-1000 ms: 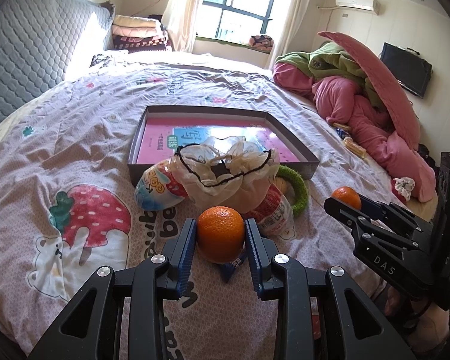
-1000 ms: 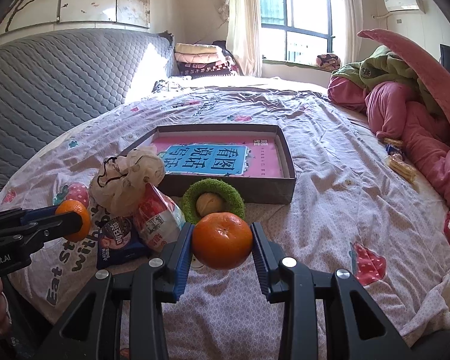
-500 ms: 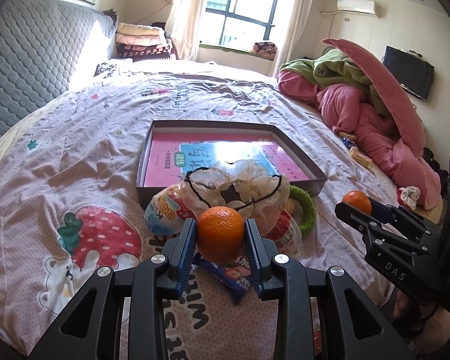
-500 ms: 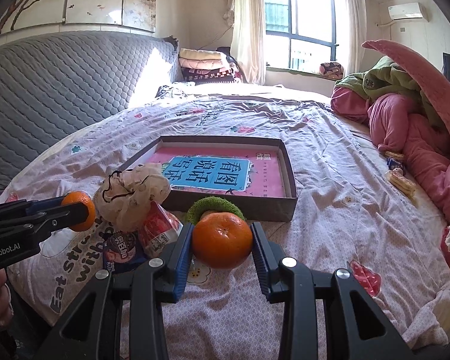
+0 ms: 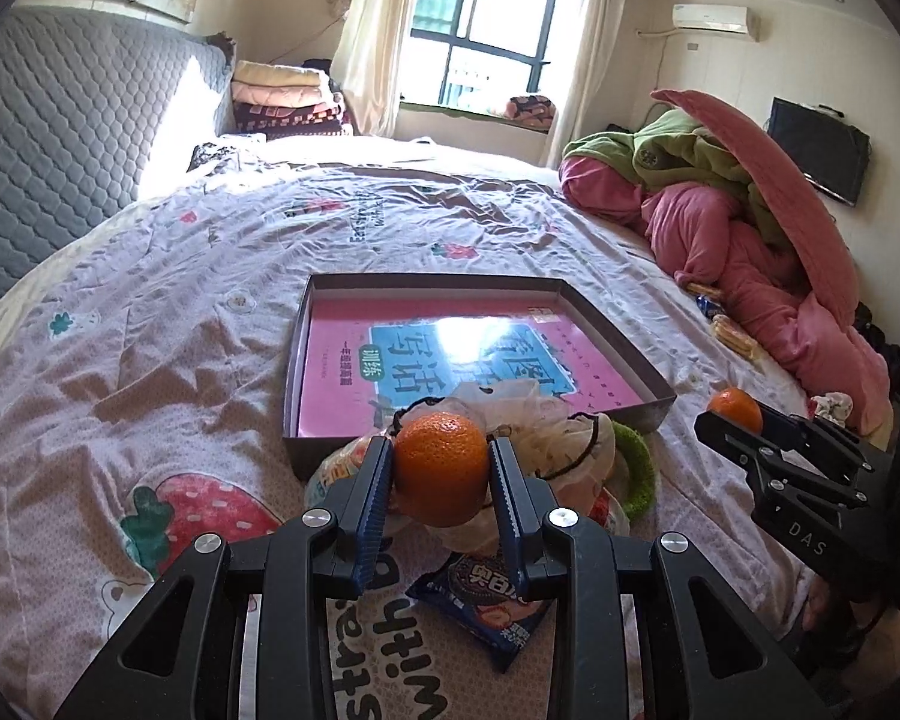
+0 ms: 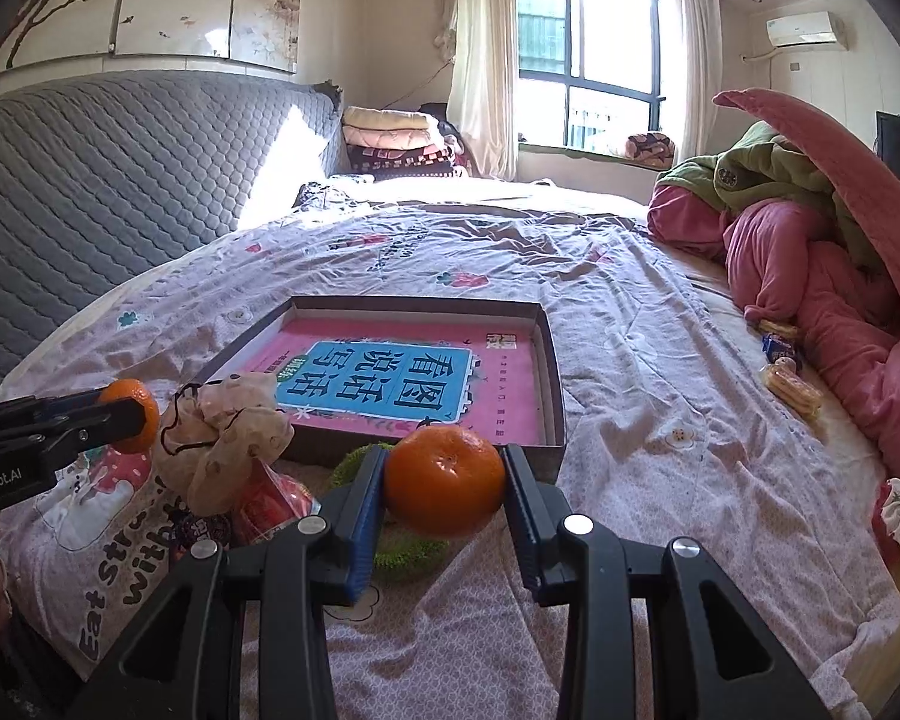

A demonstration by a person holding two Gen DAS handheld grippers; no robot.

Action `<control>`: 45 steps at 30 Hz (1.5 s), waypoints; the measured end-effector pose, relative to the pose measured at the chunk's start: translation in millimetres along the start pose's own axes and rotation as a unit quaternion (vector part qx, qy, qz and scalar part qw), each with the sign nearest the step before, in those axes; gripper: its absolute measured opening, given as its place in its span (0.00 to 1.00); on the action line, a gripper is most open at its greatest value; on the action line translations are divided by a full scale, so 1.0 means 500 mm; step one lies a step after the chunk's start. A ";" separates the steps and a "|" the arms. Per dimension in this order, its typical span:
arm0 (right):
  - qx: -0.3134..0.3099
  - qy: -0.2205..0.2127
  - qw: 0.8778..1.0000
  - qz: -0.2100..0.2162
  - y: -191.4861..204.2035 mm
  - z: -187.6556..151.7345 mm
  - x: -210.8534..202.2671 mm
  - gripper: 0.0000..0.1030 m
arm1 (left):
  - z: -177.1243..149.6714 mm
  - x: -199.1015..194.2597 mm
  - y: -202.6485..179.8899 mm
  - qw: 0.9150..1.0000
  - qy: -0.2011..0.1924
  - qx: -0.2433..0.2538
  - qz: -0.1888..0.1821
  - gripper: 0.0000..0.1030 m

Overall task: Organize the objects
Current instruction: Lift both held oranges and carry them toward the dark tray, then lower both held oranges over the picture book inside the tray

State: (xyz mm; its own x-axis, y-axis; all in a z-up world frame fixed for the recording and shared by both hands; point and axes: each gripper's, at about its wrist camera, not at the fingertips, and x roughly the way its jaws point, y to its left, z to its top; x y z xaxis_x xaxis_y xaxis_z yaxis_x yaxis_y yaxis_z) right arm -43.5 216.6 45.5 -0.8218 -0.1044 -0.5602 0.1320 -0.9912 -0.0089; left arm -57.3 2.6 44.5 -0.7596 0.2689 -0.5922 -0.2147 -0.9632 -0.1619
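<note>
1. While both hands hold grippers over the near edge of the bed point(image 5: 150, 276), each one has an orange clamped. No earlier comparison made.
2. Left wrist view, left to right: strawberry print on the sheet at lower left; left gripper point(image 5: 441, 471) at bottom centre, jaws part-closed, blue pads pressing both sides of the left orange point(image 5: 441, 468). Orange is round, no real long axis; stem end not visible.
3. Just behind it: crumpled plastic bag point(image 5: 546, 420), green ring point(image 5: 636, 468) to its right, blue cookie packet point(image 5: 486, 600) flat on the sheet below the fingers.
4. Shallow box point(image 5: 624, 330) at frame centre, long side running left-right, open face up, pink book point(image 5: 342, 360) lying flat inside.
5. Right edge: right gripper point(image 5: 732, 414) seen side-on, pointing left.
6. Right wrist view: left gripper at the left edge, pointing right with its orange at the tip. Right gripper at bottom centre, jaws part-closed on the right orange point(image 6: 444, 480), stem dimple facing the camera, slightly up.
7. Pink quilt pile point(image 6: 822, 276) at far right.
</note>
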 end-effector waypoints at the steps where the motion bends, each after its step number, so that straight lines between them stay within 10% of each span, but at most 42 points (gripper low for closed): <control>1: -0.002 0.000 1.000 0.000 0.001 0.001 0.002 0.37 | 0.005 0.003 -0.001 1.000 -0.003 0.003 0.003 0.32; 45: -0.031 -0.017 0.999 -0.016 -0.017 0.097 0.113 0.37 | 0.095 0.118 0.046 1.000 0.001 -0.003 0.013 0.32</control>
State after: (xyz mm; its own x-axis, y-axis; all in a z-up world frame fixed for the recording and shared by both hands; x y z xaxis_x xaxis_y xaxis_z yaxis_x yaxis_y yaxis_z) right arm -117.7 215.0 54.3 -0.8447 -0.0767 -0.5298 0.1388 -0.9872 -0.0783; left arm -136.0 -3.4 43.4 -0.7638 0.2447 -0.5972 -0.1923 -0.9696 -0.1513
